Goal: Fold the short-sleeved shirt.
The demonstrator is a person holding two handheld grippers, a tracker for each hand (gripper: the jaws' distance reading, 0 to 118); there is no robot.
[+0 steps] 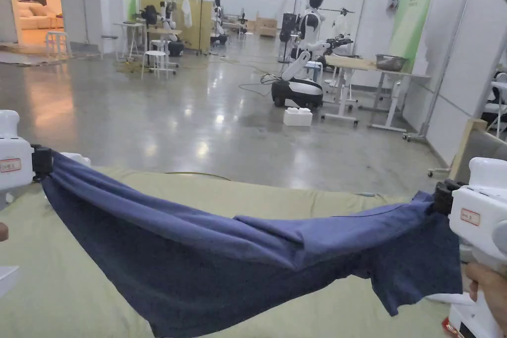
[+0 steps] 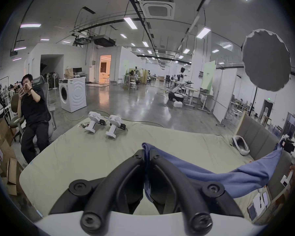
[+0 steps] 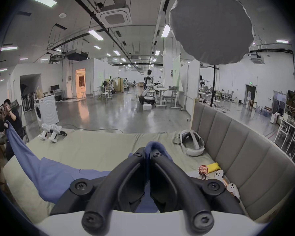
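A blue short-sleeved shirt (image 1: pixel 237 255) hangs stretched between my two grippers above a pale green bed (image 1: pixel 74 279), sagging in the middle. My left gripper (image 1: pixel 42 162) is shut on one end of the shirt at the left edge of the head view. My right gripper (image 1: pixel 440 198) is shut on the other end at the right; a sleeve droops below it. In the left gripper view the black jaws pinch blue cloth (image 2: pixel 211 175) at the left gripper (image 2: pixel 146 152). The right gripper (image 3: pixel 149 152) likewise clamps the shirt (image 3: pixel 58 175).
Two spare white grippers (image 2: pixel 106 125) stand on the bed's far corner. A white headset (image 3: pixel 192 141), controllers (image 3: pixel 232 187) and a yellow packet (image 3: pixel 213 166) lie by the grey padded headboard (image 3: pixel 237 146). A seated person (image 2: pixel 32 106) and a washing machine (image 2: pixel 73 95) are off to the left.
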